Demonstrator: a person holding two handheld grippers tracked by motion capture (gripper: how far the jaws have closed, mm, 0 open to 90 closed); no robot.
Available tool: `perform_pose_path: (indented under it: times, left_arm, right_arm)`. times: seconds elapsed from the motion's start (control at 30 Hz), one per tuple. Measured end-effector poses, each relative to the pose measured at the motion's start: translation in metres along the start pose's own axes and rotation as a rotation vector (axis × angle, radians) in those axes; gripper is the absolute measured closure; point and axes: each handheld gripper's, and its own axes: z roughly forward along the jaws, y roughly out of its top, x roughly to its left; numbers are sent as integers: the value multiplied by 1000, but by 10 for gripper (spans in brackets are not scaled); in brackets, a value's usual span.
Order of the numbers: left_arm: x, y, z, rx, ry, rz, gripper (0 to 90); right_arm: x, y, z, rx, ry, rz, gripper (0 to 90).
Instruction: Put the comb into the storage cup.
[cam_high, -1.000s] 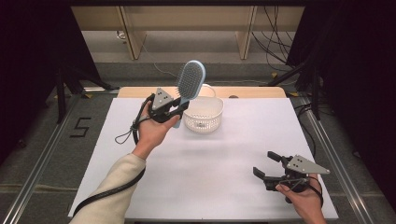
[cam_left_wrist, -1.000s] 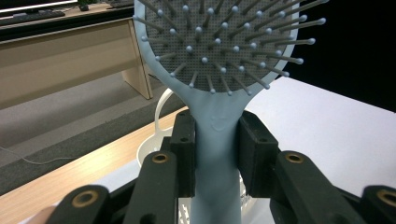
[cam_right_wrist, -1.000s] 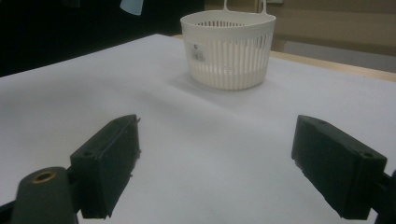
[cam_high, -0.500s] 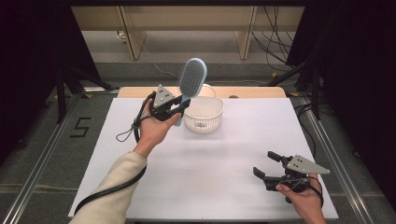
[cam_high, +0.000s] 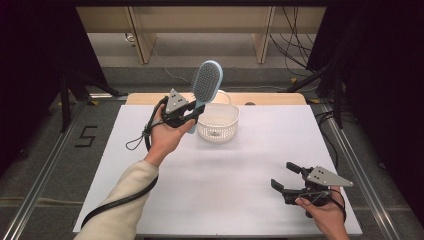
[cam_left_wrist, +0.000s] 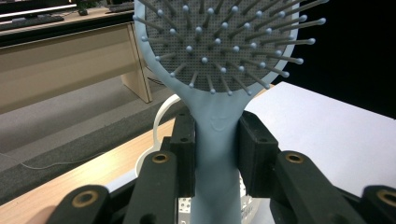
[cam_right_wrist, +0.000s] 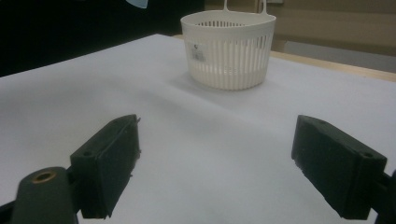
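Pale blue plastic is what the left claw (cam_high: 192, 116) is clamped on: its two black jaws press the handle of a paddle hairbrush (cam_high: 206, 84) from either side, as the left gripper view shows close up, with the bristled head (cam_left_wrist: 219, 44) rising above them. Compared with a second ago, the brush and the hand holding it have shifted only slightly, the head now tipped a little more upright above the near-left rim of the white slotted basket (cam_high: 218, 121); the brush is in the air, not touching the basket or the worktop (cam_high: 240, 165). That small change suggests the carry has nearly paused at the basket, so the likely step in hand is lowering the brush into it, with the release not yet made. The right claw (cam_high: 285, 180) has not moved in that time; it rests low near the front right corner of the worktop, its jaws spread wide with nothing between them, pointed toward the basket (cam_right_wrist: 228, 49), which stands well apart from it. Several things are hard to judge: the lower end of the handle is cut off at the bottom of the left gripper view, the basket's inside is not visible well enough to say whether anything lies in it, and the small label on its wall is too small to read.
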Motion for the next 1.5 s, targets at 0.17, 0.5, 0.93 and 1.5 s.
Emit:
perform_pose_path:
  times: [0.17, 0.5, 0.93, 1.5]
  left_arm:
    - [0, 2, 1, -1, -2, 2, 698]
    - [-1, 4, 3, -1, -6, 5, 698]
    - [0, 5, 6, 1, -8, 1, 698]
    - [-1, 6, 11, 7, -14, -2, 698]
  right_arm:
    - [0, 0, 0, 0, 0, 0, 159]
    - [0, 0, 0, 0, 0, -1, 159]
    - [0, 0, 0, -1, 0, 0, 159]
    - [0, 0, 0, -2, 2, 2, 159]
